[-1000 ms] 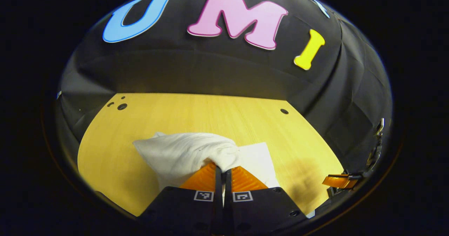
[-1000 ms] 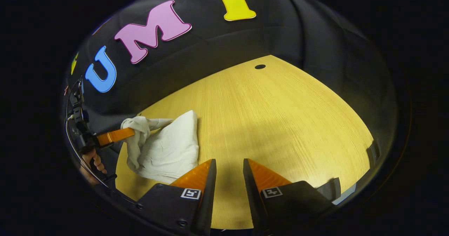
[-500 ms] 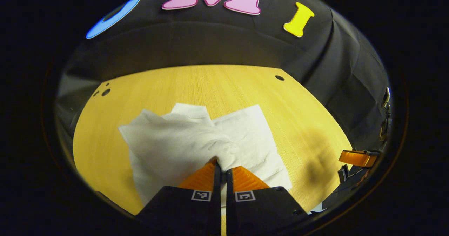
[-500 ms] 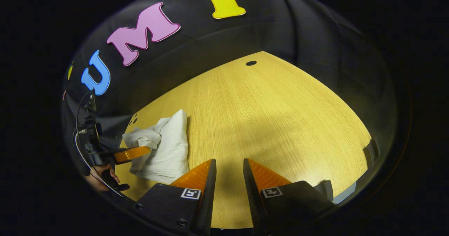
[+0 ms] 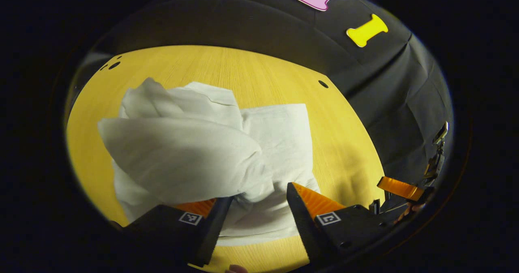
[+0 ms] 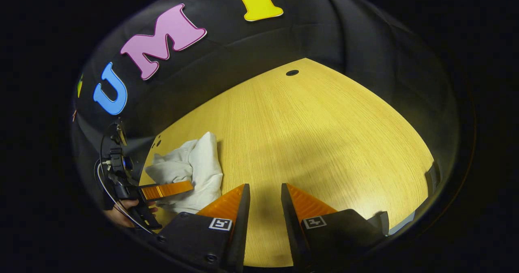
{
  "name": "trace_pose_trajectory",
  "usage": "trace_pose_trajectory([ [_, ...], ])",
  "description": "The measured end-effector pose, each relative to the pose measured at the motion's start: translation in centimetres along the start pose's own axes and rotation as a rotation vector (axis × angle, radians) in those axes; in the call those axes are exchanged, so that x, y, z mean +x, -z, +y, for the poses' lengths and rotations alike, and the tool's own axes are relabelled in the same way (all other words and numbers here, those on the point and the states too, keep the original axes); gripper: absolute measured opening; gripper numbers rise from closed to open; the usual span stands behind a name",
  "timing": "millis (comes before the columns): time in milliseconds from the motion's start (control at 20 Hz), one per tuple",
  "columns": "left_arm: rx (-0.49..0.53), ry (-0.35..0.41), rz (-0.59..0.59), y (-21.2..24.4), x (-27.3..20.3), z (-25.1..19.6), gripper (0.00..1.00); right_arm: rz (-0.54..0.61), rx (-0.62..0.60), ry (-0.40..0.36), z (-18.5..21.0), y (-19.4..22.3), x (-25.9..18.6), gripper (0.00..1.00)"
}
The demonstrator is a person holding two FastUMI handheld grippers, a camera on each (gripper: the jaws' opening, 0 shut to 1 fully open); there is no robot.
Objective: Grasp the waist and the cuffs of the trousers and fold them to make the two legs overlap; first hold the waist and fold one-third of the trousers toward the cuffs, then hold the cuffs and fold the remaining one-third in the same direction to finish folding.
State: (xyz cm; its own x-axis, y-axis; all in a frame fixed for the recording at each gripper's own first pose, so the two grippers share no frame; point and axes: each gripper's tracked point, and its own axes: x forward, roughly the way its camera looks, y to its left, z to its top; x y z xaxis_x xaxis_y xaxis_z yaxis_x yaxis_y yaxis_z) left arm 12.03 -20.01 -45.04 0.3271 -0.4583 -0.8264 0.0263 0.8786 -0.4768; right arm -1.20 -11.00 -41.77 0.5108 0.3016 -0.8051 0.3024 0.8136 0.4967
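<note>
So the left gripper [image 5: 259, 196] is down low over the light yellow wooden tabletop [image 5: 348, 151], pointing at the white cloth trousers [image 5: 182, 151]. Its jaws are spread wide apart, and a bulge of the fabric sits in the gap between the two fingers, with the left finger tucked under a puffy fold. I can't honestly tell if either finger is pressing the cloth, but it's no pinch with that much gap.

From the right gripper view you can see that same left gripper [image 6: 184, 187] off to the left side, held by a person's hand [image 6: 121, 216] on the handle, fingers roughly level and lying over the near edge of the trousers [image 6: 194, 167].

The right gripper [image 6: 263, 198] hovers over bare tabletop [image 6: 316, 135], well apart from the trousers, jaws parted with nothing between them. In the left gripper view it [image 5: 399, 188] shows at the far right edge.

The trousers are a bundled, folded heap on the table. In the left gripper view there's a big rounded fold draped across the near left part, a rumpled layer poking up behind it, and a flatter rectangular panel lying to the right. The cloth looks wrinkly and soft, not neatly squared up.
</note>
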Motion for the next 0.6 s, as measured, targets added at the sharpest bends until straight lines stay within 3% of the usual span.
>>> trace_pose_trajectory([
  [50,0.026,-0.002,-0.003,0.0,-0.1,-0.2,0.92,-0.003,-0.003,-0.003,0.3,-0.1,0.1,0.48],
  [300,0.136,-0.014,-0.030,-0.4,-2.5,-0.5,0.96,-0.016,0.015,-0.021,2.0,-0.4,-0.3,0.48],
  [600,0.085,-0.008,-0.026,0.4,-6.3,0.7,0.96,-0.011,-0.002,-0.038,4.8,0.5,-0.3,0.48],
])
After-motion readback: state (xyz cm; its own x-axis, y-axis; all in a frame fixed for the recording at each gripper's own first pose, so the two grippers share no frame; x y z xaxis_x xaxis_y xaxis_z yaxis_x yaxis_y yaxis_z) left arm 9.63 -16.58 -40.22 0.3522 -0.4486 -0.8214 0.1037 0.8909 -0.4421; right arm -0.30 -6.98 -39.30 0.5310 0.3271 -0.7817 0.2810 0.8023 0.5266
